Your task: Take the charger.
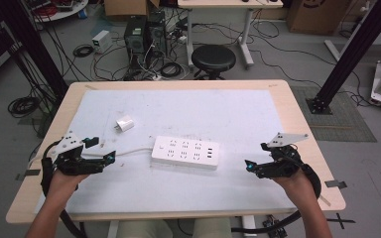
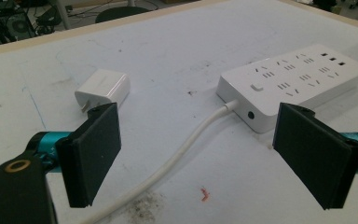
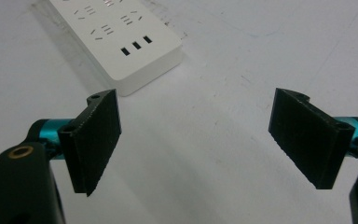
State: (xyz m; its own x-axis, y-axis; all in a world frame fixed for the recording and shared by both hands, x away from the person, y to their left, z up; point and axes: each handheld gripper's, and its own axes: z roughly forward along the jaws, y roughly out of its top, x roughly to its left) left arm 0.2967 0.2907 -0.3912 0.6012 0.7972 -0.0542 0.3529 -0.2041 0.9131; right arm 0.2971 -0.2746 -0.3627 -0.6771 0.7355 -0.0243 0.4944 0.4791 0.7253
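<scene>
I keep the left hand-held gripper point(image 1: 107, 150) and the right hand-held gripper point(image 1: 254, 155) gaping, empty, flanking the power strip point(image 1: 186, 152) mid-worktop point(image 1: 297, 114), probably readying the left for the charger point(image 1: 125, 123) just behind the strip's cord end.
</scene>
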